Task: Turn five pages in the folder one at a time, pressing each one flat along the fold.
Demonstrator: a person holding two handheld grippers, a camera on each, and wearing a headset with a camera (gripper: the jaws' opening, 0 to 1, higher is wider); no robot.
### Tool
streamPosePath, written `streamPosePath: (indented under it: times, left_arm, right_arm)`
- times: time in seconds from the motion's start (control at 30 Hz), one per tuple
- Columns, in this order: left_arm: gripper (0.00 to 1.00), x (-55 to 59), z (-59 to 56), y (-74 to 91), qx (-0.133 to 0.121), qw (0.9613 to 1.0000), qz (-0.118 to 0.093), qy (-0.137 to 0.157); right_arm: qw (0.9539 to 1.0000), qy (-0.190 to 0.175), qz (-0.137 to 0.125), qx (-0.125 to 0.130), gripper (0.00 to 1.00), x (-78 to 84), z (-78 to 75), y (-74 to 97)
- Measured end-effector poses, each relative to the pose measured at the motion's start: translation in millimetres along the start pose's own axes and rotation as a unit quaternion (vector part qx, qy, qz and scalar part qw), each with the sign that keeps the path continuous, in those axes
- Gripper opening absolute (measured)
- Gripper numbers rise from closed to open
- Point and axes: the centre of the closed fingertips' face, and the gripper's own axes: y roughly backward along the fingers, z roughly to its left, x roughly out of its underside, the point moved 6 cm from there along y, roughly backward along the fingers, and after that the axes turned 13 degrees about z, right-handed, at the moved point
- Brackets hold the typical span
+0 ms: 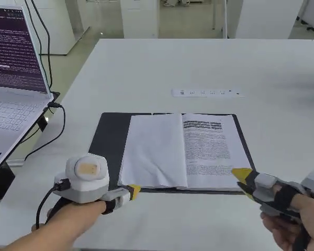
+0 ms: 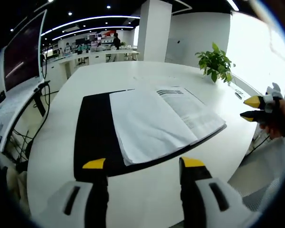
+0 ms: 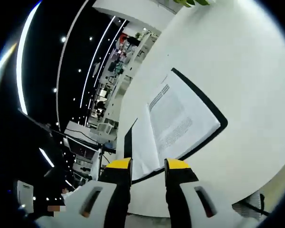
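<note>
Paper is bound inside the open black folder (image 1: 109,149), which in the head view lies flat on the white table (image 1: 199,63) toward its near edge. A blank turned leaf (image 1: 152,154) is seen left of the fold (image 1: 181,151) and a printed page (image 1: 212,149) right of it. The sheets are judged light, thin and easily creased, so the printed page would best be lifted at its free near-right corner. The right gripper (image 1: 245,183) is held just beside that corner, and the left gripper (image 1: 132,191) at the near edge of the blank leaf. A laptop (image 1: 13,78) is placed at the table's left edge and a power strip (image 1: 206,93) beyond the folder. In the left gripper view, that gripper's jaws are spread wide with nothing between them and the folder lies just ahead; the right gripper is seen at the right with its tips close together. In the right gripper view, its jaws are set narrow and empty, pointed toward the folder's near edge by the fold.
</note>
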Motion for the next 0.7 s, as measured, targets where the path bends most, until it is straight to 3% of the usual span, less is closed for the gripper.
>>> streamPosePath:
  times: [0.07,0.1,0.17,0.2,0.23,0.3,0.37,0.47,0.5,0.7]
  left_arm:
    - [0.65,-0.4,0.5,8.4,-0.001,0.9999,-0.013,0.007]
    - [0.68,0.1,0.2,14.2,-0.002,0.9997,-0.02,0.014]
    - [0.73,2.5,0.0,22.6,-0.006,0.9995,-0.024,0.016]
    - [0.74,3.4,-0.1,25.7,-0.007,0.9995,-0.027,0.015]
    - [0.74,4.3,-0.7,28.7,-0.008,0.9995,-0.029,0.013]
    - [0.75,4.2,-0.8,35.8,-0.014,0.9992,-0.038,0.001]
    - [0.78,2.6,-1.2,43.0,-0.02,0.9982,-0.055,-0.013]
    - [0.83,0.3,-3.8,56.6,-0.019,0.9962,-0.083,-0.018]
    - [0.85,0.0,-4.5,59.2,-0.018,0.9958,-0.087,-0.019]
    - [0.95,3.9,-9.5,70.0,-0.018,0.9945,-0.097,-0.034]
  right_arm:
    - [0.9955,0.083,-0.011,0.044,0.32,-1.1,3.1,12.4]
    - [0.9883,0.135,-0.013,0.07,0.35,-1.0,3.8,18.1]
    - [0.9739,0.202,-0.018,0.102,0.42,0.0,4.2,24.8]
    - [0.9695,0.218,-0.018,0.109,0.44,0.6,4.5,26.8]
    - [0.9657,0.234,-0.014,0.111,0.46,1.9,4.6,28.0]
    - [0.9661,0.233,-0.009,0.11,0.52,5.1,4.6,31.1]
    - [0.9611,0.255,-0.02,0.105,0.65,4.3,5.4,34.5]
    - [0.9448,0.301,-0.037,0.123,0.9,-2.2,-0.7,36.3]
    - [0.9425,0.308,-0.038,0.123,0.95,-2.2,-1.1,36.5]
    - [0.9338,0.336,-0.042,0.116,1.0,-0.3,-10.5,41.4]
